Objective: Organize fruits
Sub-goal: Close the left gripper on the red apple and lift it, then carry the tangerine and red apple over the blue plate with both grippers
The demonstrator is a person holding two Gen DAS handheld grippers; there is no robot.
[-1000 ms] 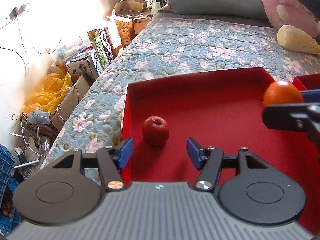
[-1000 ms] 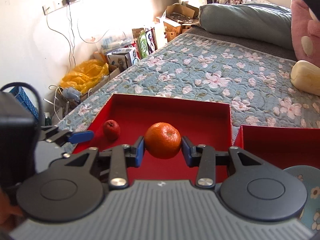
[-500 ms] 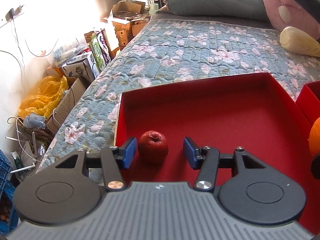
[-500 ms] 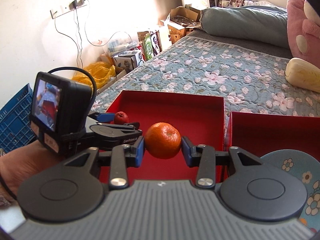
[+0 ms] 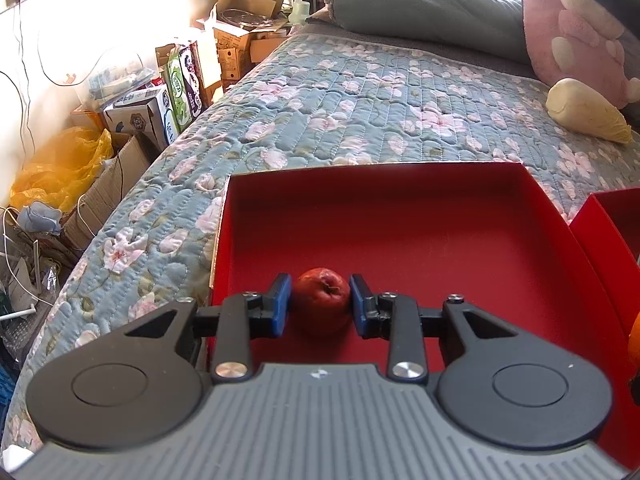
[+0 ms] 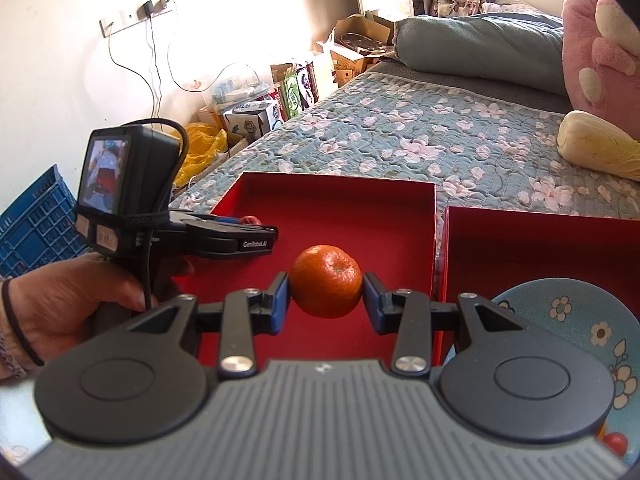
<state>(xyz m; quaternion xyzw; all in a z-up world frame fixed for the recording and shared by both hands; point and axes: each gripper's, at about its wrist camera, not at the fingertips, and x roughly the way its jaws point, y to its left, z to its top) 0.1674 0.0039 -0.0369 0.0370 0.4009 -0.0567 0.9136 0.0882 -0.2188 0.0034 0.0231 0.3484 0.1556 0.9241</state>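
Observation:
A small red apple point(image 5: 322, 300) lies near the front left of the red box point(image 5: 400, 232) on the bed. My left gripper point(image 5: 319, 292) is closing on it, and both blue pads point(image 5: 280, 300) touch its sides. In the right wrist view an orange point(image 6: 326, 280) hangs above the same red box point(image 6: 340, 208), with my right gripper point(image 6: 326, 286) shut on it. A hand point(image 6: 72, 300) holds the left gripper's black handle point(image 6: 224, 240) at the left, with the apple point(image 6: 251, 220) peeking out behind it.
A second red box point(image 6: 540, 240) stands right of the first, with a blue flowered plate point(image 6: 580, 320) in front of it. A pale cabbage point(image 6: 596, 152) and a pink plush point(image 6: 592, 40) lie farther back. Cardboard boxes and a blue crate point(image 6: 32, 216) crowd the floor at the left.
The left gripper's jaws have closed from wide apart onto the apple. The right gripper has carried the orange to the right, toward the second box.

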